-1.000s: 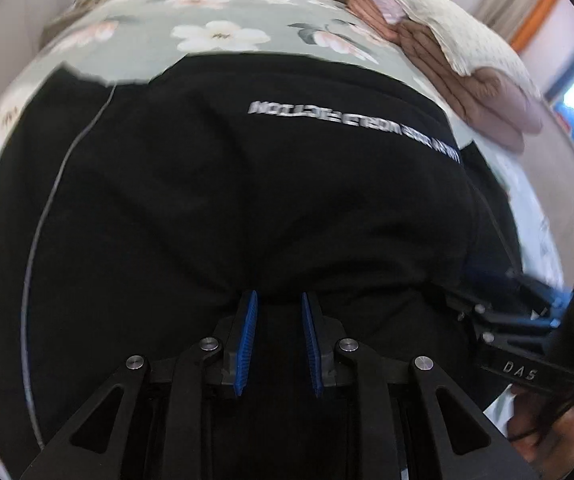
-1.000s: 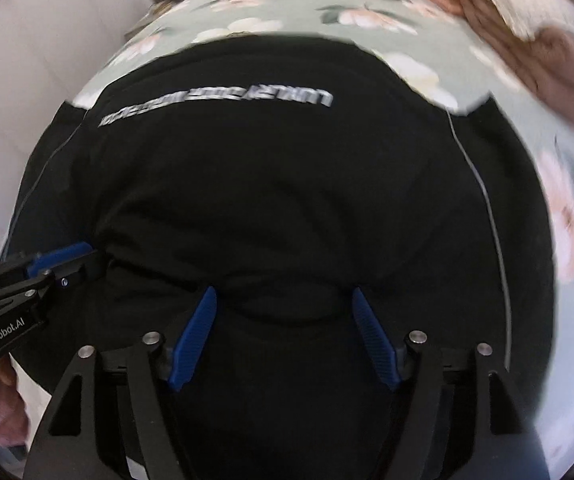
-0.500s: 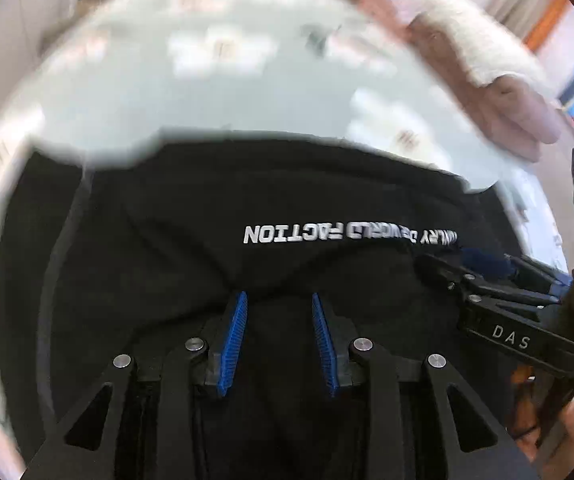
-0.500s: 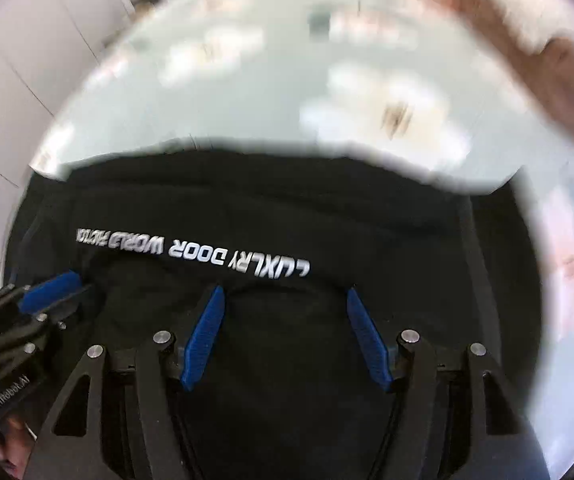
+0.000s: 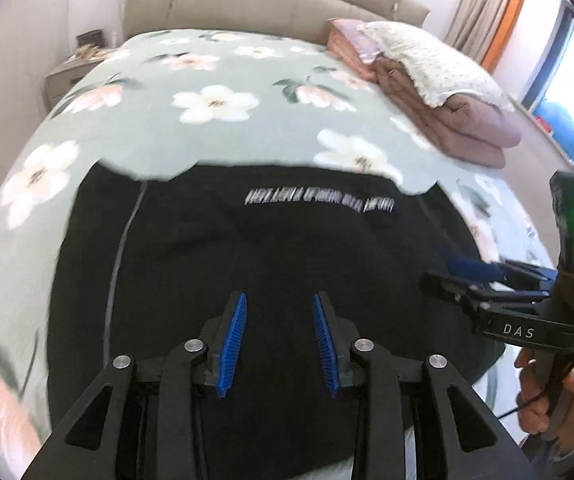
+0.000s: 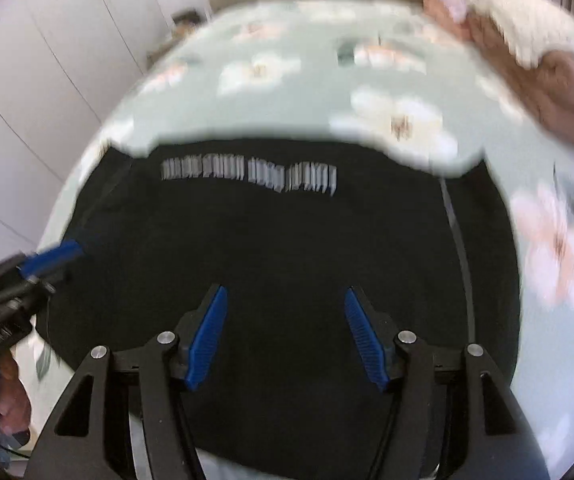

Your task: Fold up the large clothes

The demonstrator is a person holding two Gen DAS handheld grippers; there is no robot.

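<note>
Grippers: left gripper [image 5: 279, 340] and right gripper [image 6: 287, 336] are seen at lower centre of their views, both spread with nothing pinched, the right wider. Black garment [image 5: 271, 248] is spread directly ahead on the floral bedspread [image 5: 215, 128], long axis left-to-right, both grippers judged equally near. Folded quilts [image 5: 439, 104] are noted upper right.

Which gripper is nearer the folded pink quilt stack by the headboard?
Right. The right gripper sits on the side of the black garment toward the folded pink quilt stack; the left gripper is farther across.
</note>
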